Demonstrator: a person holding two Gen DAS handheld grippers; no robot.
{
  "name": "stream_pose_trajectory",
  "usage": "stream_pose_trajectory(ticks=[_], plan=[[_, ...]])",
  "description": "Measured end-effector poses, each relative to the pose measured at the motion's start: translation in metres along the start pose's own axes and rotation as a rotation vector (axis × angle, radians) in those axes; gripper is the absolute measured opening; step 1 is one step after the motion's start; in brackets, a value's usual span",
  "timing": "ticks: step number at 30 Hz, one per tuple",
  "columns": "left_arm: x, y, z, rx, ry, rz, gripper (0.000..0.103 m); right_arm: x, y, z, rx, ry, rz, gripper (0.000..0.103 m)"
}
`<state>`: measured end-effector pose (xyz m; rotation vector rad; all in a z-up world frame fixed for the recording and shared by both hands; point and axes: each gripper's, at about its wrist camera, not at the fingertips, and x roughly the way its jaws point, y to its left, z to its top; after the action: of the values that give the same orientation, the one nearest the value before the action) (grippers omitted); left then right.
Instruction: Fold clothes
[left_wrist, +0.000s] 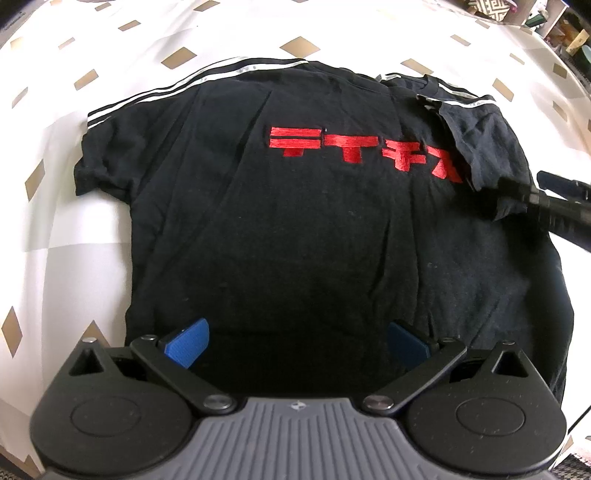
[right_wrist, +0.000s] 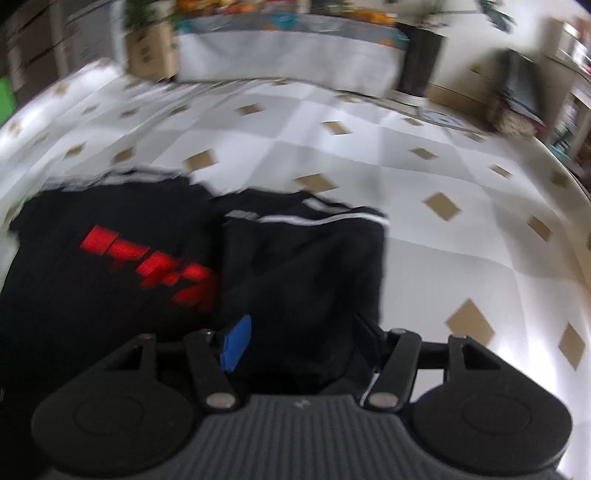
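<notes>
The left gripper (left_wrist: 295, 339) hangs low over the near edge of the black shirt (left_wrist: 295, 236). Its blue pads (left_wrist: 188, 345) are wide apart and hold nothing. If it comes down and bites here, it could grab only the top layer, and the shirt would bunch up instead of folding flat.

The shirt lies spread on the tabletop (left_wrist: 66, 266), with its red letters (left_wrist: 354, 151) facing up. The left sleeve (left_wrist: 107, 155) sticks out flat.

Farther off, the right sleeve (left_wrist: 480, 147) is turned in over the shirt and hides the end of the last red letter. The right gripper (right_wrist: 301, 332) comes in low from the right side, and black cloth sits between its fingers. Its picture is blurry, so I cannot tell if it is pinching the sleeve or letting it go. If it pulls away with cloth caught, the sleeve could flop back out. A hard tug could also drag the whole shirt crooked.
</notes>
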<state>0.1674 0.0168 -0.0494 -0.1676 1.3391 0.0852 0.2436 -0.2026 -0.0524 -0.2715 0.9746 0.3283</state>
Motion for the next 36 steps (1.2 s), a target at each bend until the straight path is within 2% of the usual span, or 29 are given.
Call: stream_pose_trajectory(ticks=[5,7,9,13,21,23,29,36], plan=[[0.001,-0.001,0.0,0.009,0.004,0.008,0.103,-0.002,0.02,-0.009,-0.111,0.089,0.023,0.063],[0.001,-0.001,0.0,0.011,0.005,0.009,0.103,-0.006,0.016,-0.012,-0.094,0.103,0.023,0.063],[0.001,0.0,0.0,0.01,0.003,0.008,0.103,-0.012,0.011,-0.014,-0.08,0.113,-0.015,0.063],[0.0,0.0,-0.001,0.007,0.002,0.009,0.103,-0.022,0.003,-0.02,-0.054,0.101,-0.025,0.063],[0.002,-0.004,-0.003,0.02,0.005,0.014,0.103,-0.014,-0.009,-0.026,-0.013,0.09,-0.091,0.064],[0.004,-0.004,-0.002,0.019,0.008,0.016,0.103,-0.014,-0.012,-0.027,-0.012,0.089,-0.146,0.064],[0.008,-0.004,-0.004,0.02,0.025,0.02,0.103,-0.016,-0.033,-0.033,0.103,0.137,-0.249,0.066],[0.013,0.0,-0.005,-0.006,0.047,0.014,0.103,-0.018,-0.037,-0.037,0.152,0.181,-0.288,0.071]])
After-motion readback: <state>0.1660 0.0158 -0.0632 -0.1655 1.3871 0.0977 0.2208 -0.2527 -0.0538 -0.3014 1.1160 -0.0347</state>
